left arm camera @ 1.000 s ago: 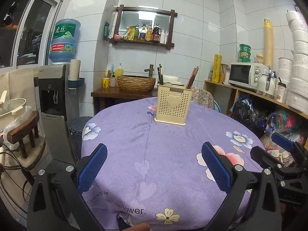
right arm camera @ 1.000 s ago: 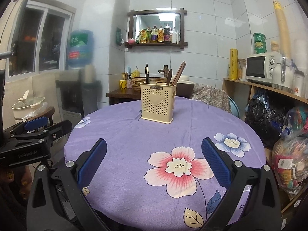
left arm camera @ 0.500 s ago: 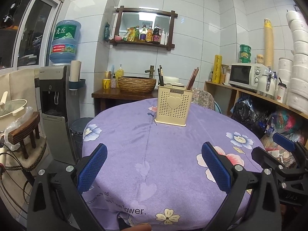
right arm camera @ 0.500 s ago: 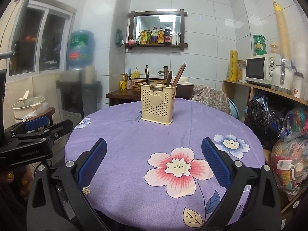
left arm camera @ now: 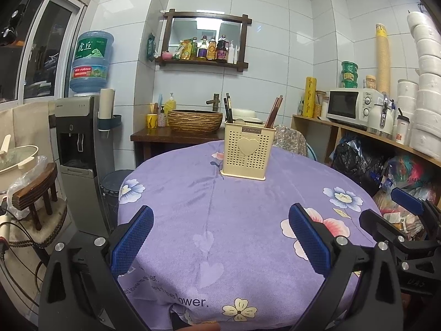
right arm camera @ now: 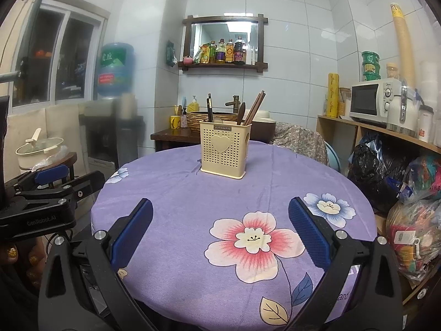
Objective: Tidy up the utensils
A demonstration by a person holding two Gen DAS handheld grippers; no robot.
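A cream perforated utensil holder (left arm camera: 248, 152) with a heart on its front stands upright at the far side of the round table; it also shows in the right wrist view (right arm camera: 224, 152). Brown chopsticks (right arm camera: 255, 107), a dark wooden spoon (right arm camera: 241, 113) and black sticks (right arm camera: 209, 107) stand in it. My left gripper (left arm camera: 220, 237) is open and empty above the near table edge. My right gripper (right arm camera: 220, 230) is open and empty, also at the near edge. Each gripper shows at the side of the other's view.
A purple flowered cloth (right arm camera: 248, 193) covers the table. A water dispenser (left arm camera: 78, 143) and stool (left arm camera: 35, 193) stand left. A shelf with a microwave (left arm camera: 350, 107) and bags (right arm camera: 413, 215) stands right. A sink counter (left arm camera: 193, 127) is behind the table.
Both grippers have shifted slightly; the holder sits a little differently in each view. Nothing was taken hold of or let go.
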